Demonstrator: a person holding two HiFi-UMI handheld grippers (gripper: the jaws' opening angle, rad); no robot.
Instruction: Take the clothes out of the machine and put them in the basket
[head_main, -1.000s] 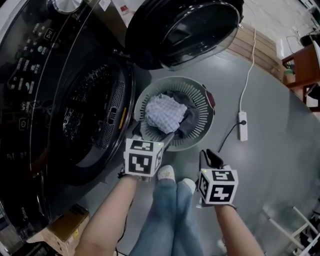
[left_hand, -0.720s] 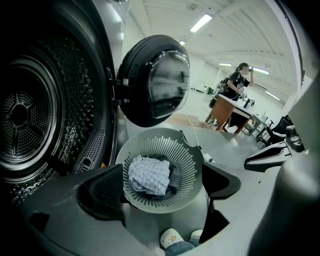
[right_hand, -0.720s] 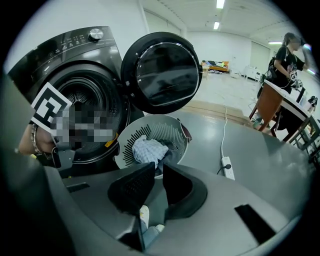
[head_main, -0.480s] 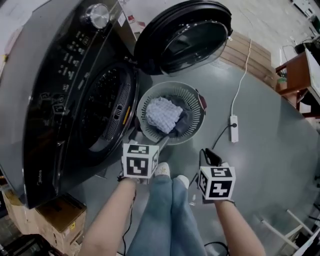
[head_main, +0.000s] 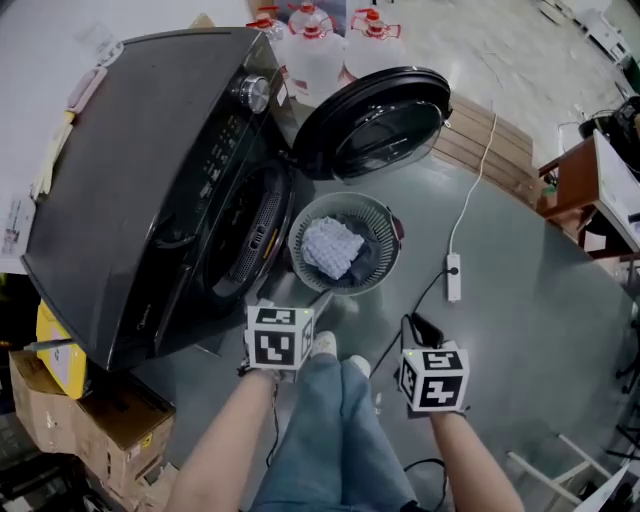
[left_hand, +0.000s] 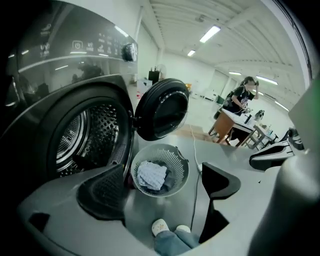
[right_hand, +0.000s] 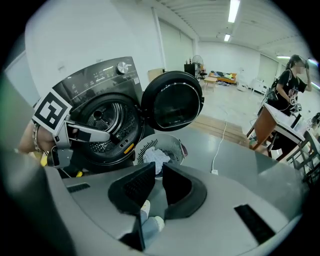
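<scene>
The dark washing machine (head_main: 150, 180) stands with its round door (head_main: 375, 120) swung open, and its drum (left_hand: 75, 135) looks empty. On the floor in front of it, the round grey basket (head_main: 383, 215) holds a pale checked cloth (head_main: 333, 247) on top of dark clothes. My left gripper (head_main: 292, 300) hangs open and empty, high above the near side of the basket. My right gripper (head_main: 420, 328) is shut with nothing in it, to the right of the basket. The basket (left_hand: 160, 147) shows between the open jaws in the left gripper view, and the basket (right_hand: 172, 142) lies beyond the closed jaws in the right gripper view.
A white power strip (head_main: 452, 278) and its cable lie on the floor right of the basket. Water bottles (head_main: 320, 40) stand behind the machine, cardboard boxes (head_main: 90, 410) at its left. A wooden pallet (head_main: 490, 140) and a desk (head_main: 590, 190) are at the right. A person (left_hand: 240, 97) stands at a far desk.
Both grippers have risen well away from the basket, which now looks smaller. The machine's top and the bottles behind it have come into view. Neither gripper's jaws have changed.
</scene>
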